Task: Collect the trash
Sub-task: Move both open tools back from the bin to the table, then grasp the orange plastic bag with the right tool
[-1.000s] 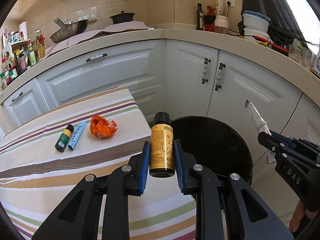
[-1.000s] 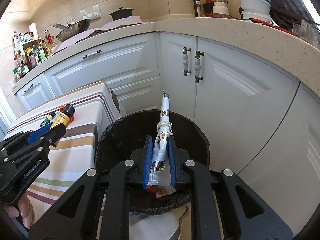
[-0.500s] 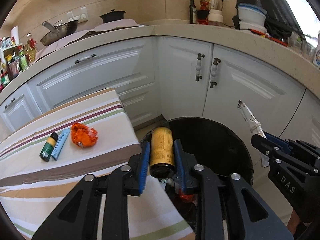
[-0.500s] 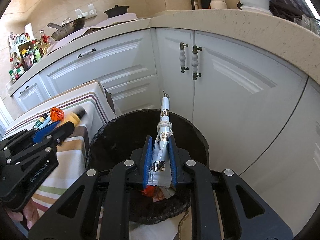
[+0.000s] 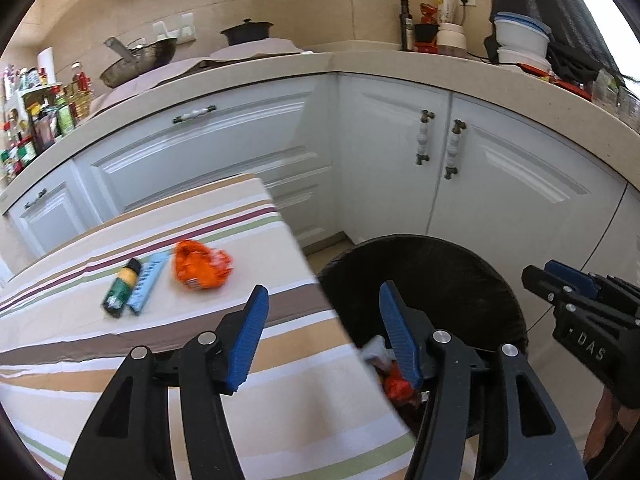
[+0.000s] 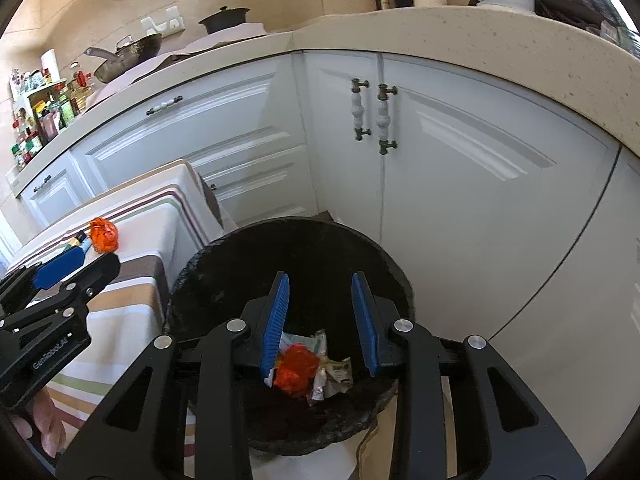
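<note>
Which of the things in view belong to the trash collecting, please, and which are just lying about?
Job: black lined trash bin; crumpled orange wrapper; small green bottle; light blue tube.

Lying about: metal wok; black lidded pot; stacked white bowls.

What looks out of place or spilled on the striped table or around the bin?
Nothing is spilled. Three pieces of trash lie on the striped table: an orange wrapper, a small green bottle on its side and a blue tube. The black bin stands upright.
</note>
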Available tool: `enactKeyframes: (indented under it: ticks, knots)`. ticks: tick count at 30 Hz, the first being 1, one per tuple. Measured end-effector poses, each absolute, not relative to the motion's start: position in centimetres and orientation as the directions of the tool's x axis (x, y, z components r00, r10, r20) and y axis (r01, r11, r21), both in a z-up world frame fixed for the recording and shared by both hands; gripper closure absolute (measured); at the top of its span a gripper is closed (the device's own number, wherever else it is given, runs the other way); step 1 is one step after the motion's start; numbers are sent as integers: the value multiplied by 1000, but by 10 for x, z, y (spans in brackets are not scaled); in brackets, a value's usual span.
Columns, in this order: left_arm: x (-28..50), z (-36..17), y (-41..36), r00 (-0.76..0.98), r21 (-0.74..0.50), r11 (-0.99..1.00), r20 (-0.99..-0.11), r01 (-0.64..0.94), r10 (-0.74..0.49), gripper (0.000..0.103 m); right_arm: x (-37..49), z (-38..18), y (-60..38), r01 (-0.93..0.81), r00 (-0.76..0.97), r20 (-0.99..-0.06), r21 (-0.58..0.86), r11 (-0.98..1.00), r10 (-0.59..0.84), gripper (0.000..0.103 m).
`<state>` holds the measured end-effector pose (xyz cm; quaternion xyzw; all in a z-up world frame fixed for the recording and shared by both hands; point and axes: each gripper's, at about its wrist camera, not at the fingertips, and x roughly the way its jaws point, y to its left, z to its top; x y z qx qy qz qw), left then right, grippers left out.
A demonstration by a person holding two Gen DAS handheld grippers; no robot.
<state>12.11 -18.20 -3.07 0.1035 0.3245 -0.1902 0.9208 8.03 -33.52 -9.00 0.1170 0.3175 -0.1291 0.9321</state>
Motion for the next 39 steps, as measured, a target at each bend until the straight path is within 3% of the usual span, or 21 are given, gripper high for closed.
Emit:
enactKeyframes:
  ticks: [10,13,24,28,39]
  knots:
    - [127,-26,-111,757,96,956,-634,278,-157,41,101,-82,-283,200,784,-616,128,971,-80,69]
    - [133,-27,-90,766,100,968,-633,229,-116,40,109,-80,-264,161,788,-614,121,979,-54,62]
    - [149,-29,-10,777,103,993,-630,64,15,37,157,-72,-190,7,782,-621,99,995,56,60]
    - [158,-30,16,774,100,995,-631,14,53,36,183,-71,-161,-44,774,-628,82,996,86,52]
    - [174,-40,58,752,100,993,-650,-56,108,33,243,-88,-117,-95,718,-691,14,995,78,48]
